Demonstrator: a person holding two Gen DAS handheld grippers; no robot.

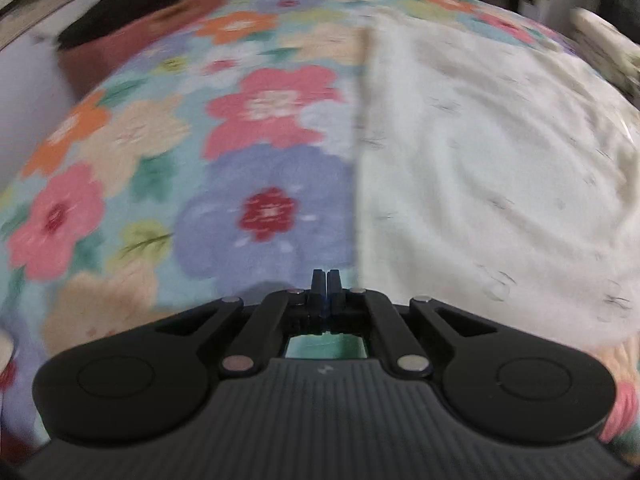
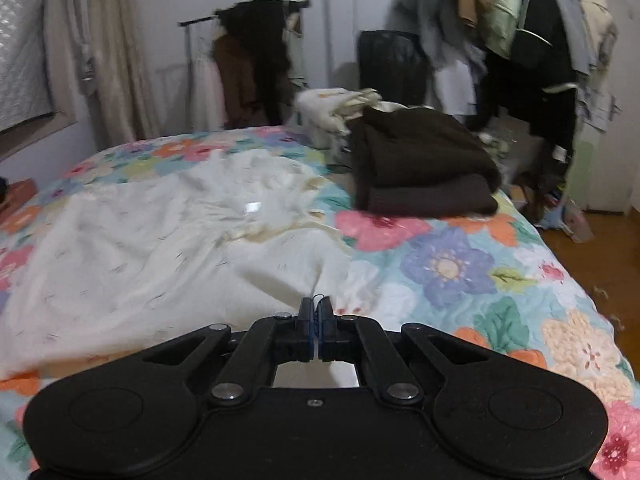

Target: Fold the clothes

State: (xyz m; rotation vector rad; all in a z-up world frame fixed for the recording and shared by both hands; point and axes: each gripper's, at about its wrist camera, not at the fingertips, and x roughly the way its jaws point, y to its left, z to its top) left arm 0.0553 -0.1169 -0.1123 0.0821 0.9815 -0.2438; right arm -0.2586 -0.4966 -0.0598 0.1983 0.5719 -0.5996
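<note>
We note a bed covered by a pale blue quilted spread printed with large pink, orange, lilac and cream flowers (image 2: 460,268); it fills most of both views. Spread flat across it lies a white, softly rumpled cloth garment with faint dark flecks (image 2: 152,248); in the left wrist view the same garment (image 1: 492,184) takes up the right half of the bed, with one long straight edge running up the middle of the frame. Its surface is creased, and one corner reaches toward the near edge of the bed just ahead of the right gripper.

Toward the far right corner of the bed sits a stack of folded dark brown knitted clothes (image 2: 424,168), well apart from the white garment. Behind it lies a heap of cream fabric (image 2: 336,108), too blurred for us to tell whether it rests on the bed.

The black left gripper (image 1: 325,276) hovers above the spread just beside the garment's straight edge, fingers pressed together with nothing between them.

The black right gripper (image 2: 315,306) has its fingers nearly touching. A thin blue thread shows at the tips; we cannot tell whether cloth is pinched there.
</note>
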